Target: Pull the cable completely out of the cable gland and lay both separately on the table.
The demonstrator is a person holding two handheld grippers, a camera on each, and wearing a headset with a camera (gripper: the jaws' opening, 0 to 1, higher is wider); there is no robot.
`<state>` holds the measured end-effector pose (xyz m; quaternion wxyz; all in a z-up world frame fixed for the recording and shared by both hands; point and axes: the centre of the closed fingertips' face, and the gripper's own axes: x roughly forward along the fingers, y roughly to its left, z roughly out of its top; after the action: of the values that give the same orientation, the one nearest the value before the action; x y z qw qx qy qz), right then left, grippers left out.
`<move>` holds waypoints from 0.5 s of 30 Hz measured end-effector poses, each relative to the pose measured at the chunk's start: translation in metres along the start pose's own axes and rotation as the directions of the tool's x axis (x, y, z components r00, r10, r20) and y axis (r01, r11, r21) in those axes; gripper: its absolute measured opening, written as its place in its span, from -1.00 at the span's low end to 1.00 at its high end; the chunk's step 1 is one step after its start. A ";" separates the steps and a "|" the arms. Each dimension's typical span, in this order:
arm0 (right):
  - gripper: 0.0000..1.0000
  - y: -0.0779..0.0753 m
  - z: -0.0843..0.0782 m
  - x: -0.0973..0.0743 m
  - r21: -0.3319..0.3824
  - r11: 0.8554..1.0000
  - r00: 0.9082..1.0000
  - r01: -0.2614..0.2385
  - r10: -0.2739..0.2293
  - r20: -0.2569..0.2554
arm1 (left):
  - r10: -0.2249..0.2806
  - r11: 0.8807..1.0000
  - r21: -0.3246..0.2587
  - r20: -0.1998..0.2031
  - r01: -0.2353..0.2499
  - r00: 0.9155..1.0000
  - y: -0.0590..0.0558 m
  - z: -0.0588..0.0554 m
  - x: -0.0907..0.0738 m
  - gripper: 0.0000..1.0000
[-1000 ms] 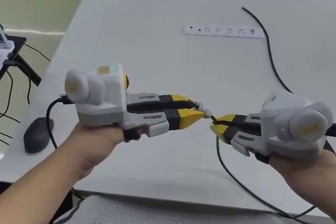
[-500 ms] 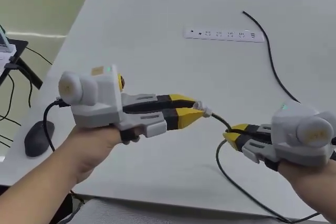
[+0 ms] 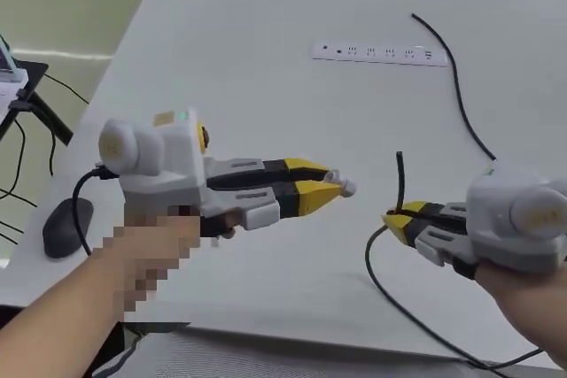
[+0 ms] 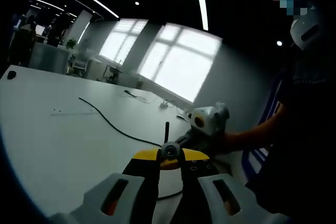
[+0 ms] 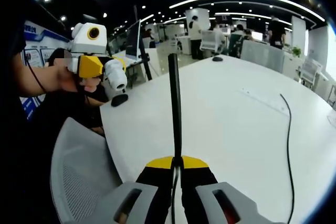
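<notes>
Since the earlier frame the cable [image 3: 400,174] has slipped clear of the gland [image 3: 348,188], and the two grippers stand farther apart. Closed jaws of the left gripper [image 3: 330,187] pinch the small pale gland at their yellow tips; in the left gripper view the gland [image 4: 170,150] sits right at the tips [image 4: 170,157]. The right gripper [image 3: 394,218] is clamped on the black cable, whose short free end sticks up from the jaws with open air between it and the gland. In the right gripper view the cable [image 5: 174,103] rises straight from the closed tips [image 5: 175,162]. Below the right gripper the slack loops down toward the near edge of the white table [image 3: 266,86]. Both pieces are held above the table. A power strip [image 3: 379,53] lies farther back, and a mouse [image 3: 64,227] sits off the table's left edge.
</notes>
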<state>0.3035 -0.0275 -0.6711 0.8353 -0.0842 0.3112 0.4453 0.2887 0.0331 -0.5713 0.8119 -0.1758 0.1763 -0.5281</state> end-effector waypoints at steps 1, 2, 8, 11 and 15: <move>-1.00 0.001 0.000 0.000 -0.001 1.000 1.000 -0.002 0.002 0.000 | 0.001 1.000 0.000 0.000 -0.001 1.000 0.000 0.000 0.000 -0.70; -1.00 0.001 0.000 0.001 -0.001 1.000 1.000 -0.004 0.004 0.000 | 0.002 1.000 0.000 0.000 -0.002 1.000 0.001 -0.001 0.000 -0.70; -1.00 0.003 0.008 0.001 0.001 1.000 1.000 -0.008 0.008 0.006 | 0.014 1.000 -0.010 0.005 -0.014 1.000 0.007 -0.006 -0.006 -0.70; -1.00 0.005 0.013 0.006 -0.003 1.000 1.000 -0.013 0.013 0.005 | 0.023 1.000 -0.016 0.007 -0.023 1.000 0.012 -0.009 -0.010 -0.70; -1.00 0.006 0.020 0.015 -0.016 1.000 1.000 -0.018 0.018 0.000 | 0.033 0.999 -0.030 0.006 -0.033 0.999 0.018 -0.015 -0.016 -0.70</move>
<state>0.3141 -0.0048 -0.6633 0.8306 -0.0879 0.3082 0.4553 0.2900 0.0535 -0.5914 0.8184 -0.1866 0.1843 -0.5114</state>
